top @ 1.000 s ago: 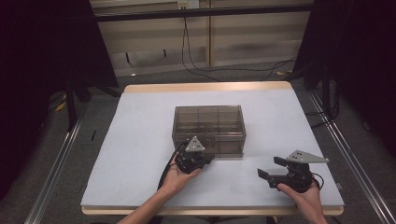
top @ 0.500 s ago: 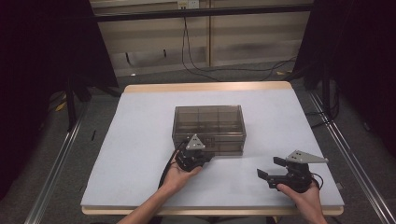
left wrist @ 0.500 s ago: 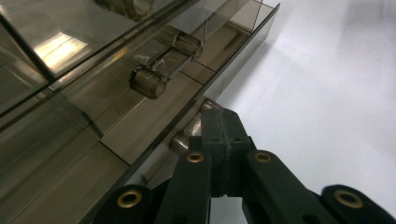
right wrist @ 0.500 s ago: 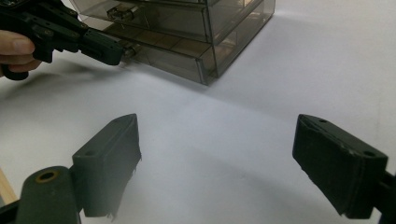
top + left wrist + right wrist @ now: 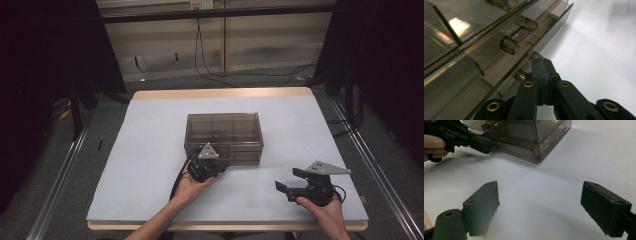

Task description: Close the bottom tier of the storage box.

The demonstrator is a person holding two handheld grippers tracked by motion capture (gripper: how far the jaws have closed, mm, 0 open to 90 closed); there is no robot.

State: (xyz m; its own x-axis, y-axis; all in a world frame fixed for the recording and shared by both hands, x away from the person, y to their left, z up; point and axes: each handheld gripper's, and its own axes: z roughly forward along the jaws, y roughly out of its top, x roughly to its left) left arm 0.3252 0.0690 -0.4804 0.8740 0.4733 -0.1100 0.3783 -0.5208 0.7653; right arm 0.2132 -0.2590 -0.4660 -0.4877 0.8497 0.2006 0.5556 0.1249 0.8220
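Observation:
A smoky see-through drawer box stands in the middle of the white table top. My left gripper is at its near face, low down, shut on the handle of the bottom drawer. In the left gripper view the black jaws are pressed together at that handle, under the upper drawer's handle. The right gripper view shows the same grip from the side, with the box beyond. My right gripper rests near the table's front right, open, with bare white surface between its jaws.
The white sheet covers a wooden table, with its front edge close to both hands. Metal rails run along both sides. Cables lie on the floor behind the table.

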